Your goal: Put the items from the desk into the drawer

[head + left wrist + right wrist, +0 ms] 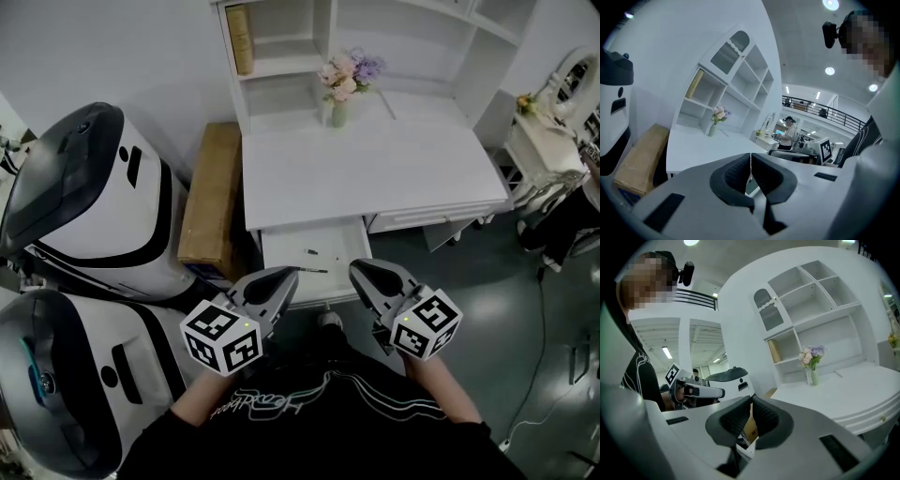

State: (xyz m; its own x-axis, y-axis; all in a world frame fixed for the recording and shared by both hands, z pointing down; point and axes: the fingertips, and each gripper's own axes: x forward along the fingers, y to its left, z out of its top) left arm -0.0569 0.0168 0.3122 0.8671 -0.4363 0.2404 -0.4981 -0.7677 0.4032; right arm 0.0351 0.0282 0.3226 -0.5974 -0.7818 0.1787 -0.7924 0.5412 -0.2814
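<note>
The white desk (375, 169) has its left drawer (286, 251) pulled open. Inside it lie a dark pen (312, 270) and a small dark item (310, 251). On the desk top only a vase of flowers (342, 89) shows, seen also as the vase (713, 126) in the left gripper view and the vase (813, 375) in the right gripper view. My left gripper (289, 274) hovers just in front of the drawer, shut and empty (750, 157). My right gripper (356, 269) is beside it, shut with nothing held (751, 401).
A cardboard box (211, 202) leans at the desk's left side. Two large white and black machines (94, 197) stand further left. A book (241, 37) stands in the hutch shelf. A white dressing table with a mirror (553, 117) is at the right. A cable runs over the floor.
</note>
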